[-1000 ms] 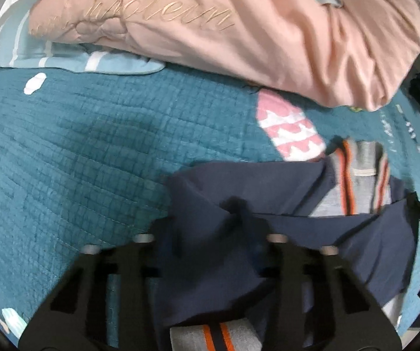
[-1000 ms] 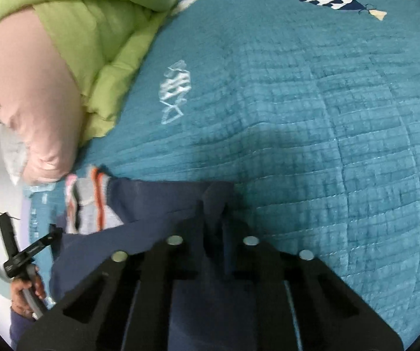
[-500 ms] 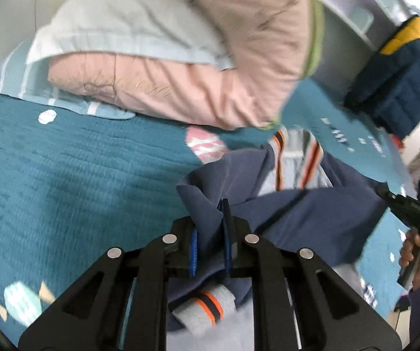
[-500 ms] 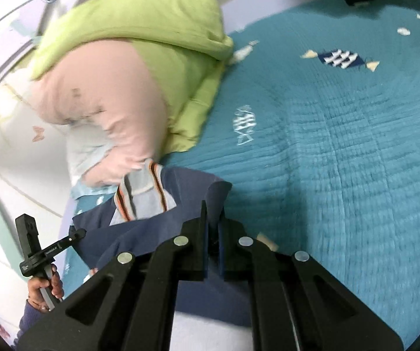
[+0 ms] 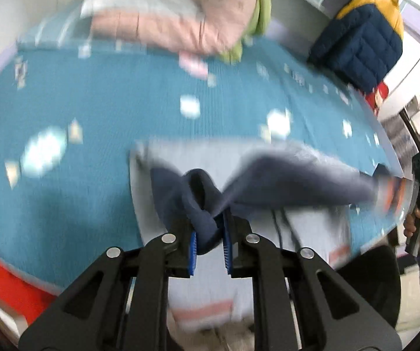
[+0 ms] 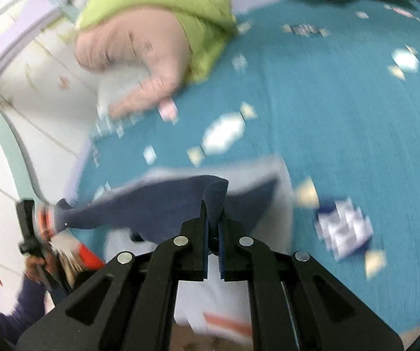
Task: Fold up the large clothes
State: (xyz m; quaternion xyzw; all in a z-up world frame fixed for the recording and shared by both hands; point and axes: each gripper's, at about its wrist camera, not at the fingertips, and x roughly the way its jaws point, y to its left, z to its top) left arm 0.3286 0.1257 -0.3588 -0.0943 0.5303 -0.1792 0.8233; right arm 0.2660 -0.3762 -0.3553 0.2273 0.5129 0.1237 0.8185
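Navy garment held taut above the teal bedspread (image 5: 78,181)

The left gripper (image 5: 209,235) and right gripper (image 6: 212,219) each pinch a fold of the navy garment (image 5: 291,181), jaws nearly closed on cloth, stretched just above a pale garment (image 5: 198,158) on the bedspread.

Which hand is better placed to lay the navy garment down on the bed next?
Neither alone, I'd judge: left tongs and right tongs each pinch a bunch of the navy blue fabric garment, stretched between them over the teal quilted bedspread.
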